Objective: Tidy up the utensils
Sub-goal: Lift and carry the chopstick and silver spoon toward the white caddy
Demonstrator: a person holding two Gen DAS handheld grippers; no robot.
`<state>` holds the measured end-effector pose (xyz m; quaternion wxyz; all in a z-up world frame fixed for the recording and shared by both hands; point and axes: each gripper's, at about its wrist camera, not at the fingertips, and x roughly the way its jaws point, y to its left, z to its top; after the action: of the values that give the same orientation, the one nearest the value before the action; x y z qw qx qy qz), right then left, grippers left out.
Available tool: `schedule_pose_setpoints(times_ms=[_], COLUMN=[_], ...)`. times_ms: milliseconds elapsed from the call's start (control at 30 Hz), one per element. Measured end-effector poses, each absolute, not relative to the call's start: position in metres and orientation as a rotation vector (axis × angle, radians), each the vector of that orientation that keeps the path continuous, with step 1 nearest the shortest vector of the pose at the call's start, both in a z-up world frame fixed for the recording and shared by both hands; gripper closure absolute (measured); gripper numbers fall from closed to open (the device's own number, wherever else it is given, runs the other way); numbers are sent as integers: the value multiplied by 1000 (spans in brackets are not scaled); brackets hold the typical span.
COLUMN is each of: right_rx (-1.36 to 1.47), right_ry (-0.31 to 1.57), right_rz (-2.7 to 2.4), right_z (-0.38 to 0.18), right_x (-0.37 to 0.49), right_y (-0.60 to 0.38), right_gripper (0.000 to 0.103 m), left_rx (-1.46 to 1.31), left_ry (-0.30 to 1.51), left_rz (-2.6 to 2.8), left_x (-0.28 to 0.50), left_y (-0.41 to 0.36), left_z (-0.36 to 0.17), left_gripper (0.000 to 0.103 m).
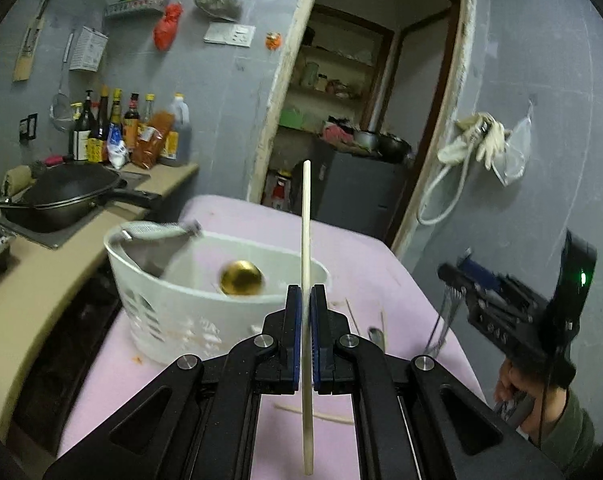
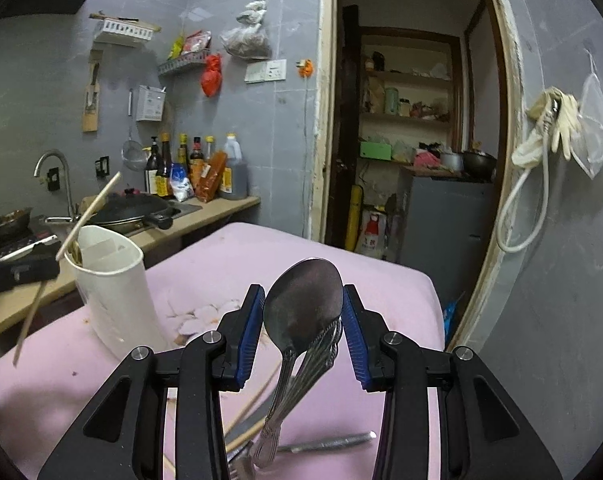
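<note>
My left gripper (image 1: pixel 306 304) is shut on a pale wooden chopstick (image 1: pixel 306 216) that stands upright between its blue pads. Just beyond it stands a white slotted utensil holder (image 1: pixel 173 312), with a gold rounded utensil head (image 1: pixel 241 278) and a metal mesh piece (image 1: pixel 161 232) inside. My right gripper (image 2: pixel 303 316) is shut on a steel spoon (image 2: pixel 305 296) with a fork (image 2: pixel 327 344) bundled against it, handles hanging down. In the right wrist view the holder (image 2: pixel 109 292) stands at left, with the left gripper (image 2: pixel 49 266) and its chopstick (image 2: pixel 89 216) beside it.
Loose chopsticks (image 2: pixel 253 404) and a table knife (image 2: pixel 329 442) lie on the pink cloth-covered table (image 2: pixel 301 248). A counter at left carries a black wok (image 1: pixel 69 196), sauce bottles (image 1: pixel 129 132) and a tap (image 2: pixel 53 164). An open doorway (image 2: pixel 413 140) lies behind the table.
</note>
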<state>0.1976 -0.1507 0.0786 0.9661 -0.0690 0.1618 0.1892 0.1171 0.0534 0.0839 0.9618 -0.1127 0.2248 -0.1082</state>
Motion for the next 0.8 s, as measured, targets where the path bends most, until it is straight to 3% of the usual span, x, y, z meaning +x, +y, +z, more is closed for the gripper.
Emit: schedule_pose_setpoints(times_ms=[367,800], right_rx=[-124,-70], right_ry=[267,29], right_rz=[424,560], right_z=[100,181], right_x=[198,199], right_y=[-135,-78], right_gripper=[67,67], left_rx=[-400,-414], left_ry=[321,119], left_rz=[-151,-54], left_x=[130,176], left_y=[147,204], left_z=[139,161], left_gripper=[101,101])
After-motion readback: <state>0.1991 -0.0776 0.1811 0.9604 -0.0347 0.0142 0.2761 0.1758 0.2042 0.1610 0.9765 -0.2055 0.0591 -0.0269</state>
